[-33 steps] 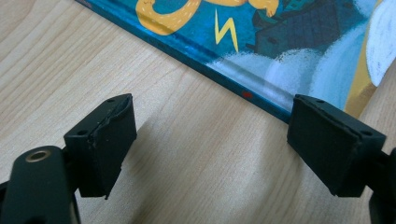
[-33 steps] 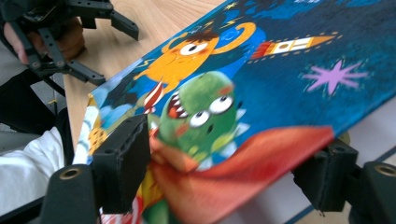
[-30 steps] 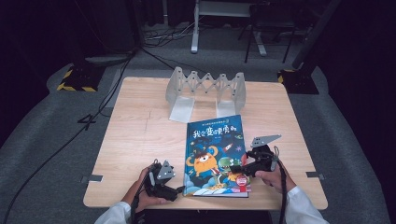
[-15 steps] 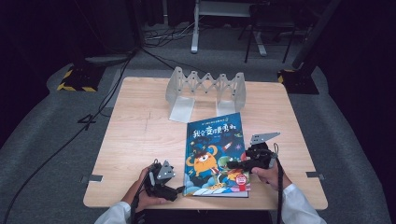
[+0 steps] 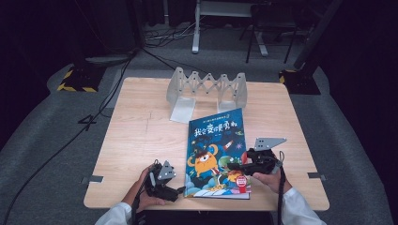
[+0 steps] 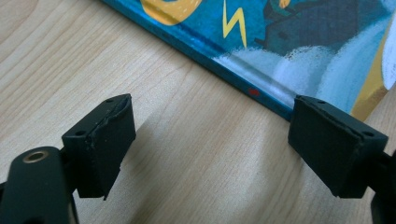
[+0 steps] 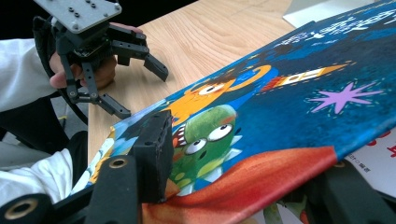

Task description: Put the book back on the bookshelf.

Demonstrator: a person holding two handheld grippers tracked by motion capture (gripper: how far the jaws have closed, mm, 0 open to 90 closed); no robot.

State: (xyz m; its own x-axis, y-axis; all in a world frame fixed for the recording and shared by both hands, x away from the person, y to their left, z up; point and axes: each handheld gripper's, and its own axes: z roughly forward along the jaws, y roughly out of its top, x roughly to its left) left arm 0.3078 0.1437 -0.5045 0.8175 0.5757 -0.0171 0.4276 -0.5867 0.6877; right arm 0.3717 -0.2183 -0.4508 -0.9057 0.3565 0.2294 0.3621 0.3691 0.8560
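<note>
Seemingly glossy, flat picture book

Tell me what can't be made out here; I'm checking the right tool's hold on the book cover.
- Right tool: its lower jaw is hidden under the lifted cover of the book in the right gripper view, so pad contact is unclear.
- High view: that grip is too small to read.
- Left tool: the left gripper view's edges cut off most of the book.

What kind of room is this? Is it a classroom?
Probably not; it looks like a dark recording studio or lab. A lone light wooden table stands on grey carpet, black cables trail across the floor, and metal stand legs stand behind it.
</note>
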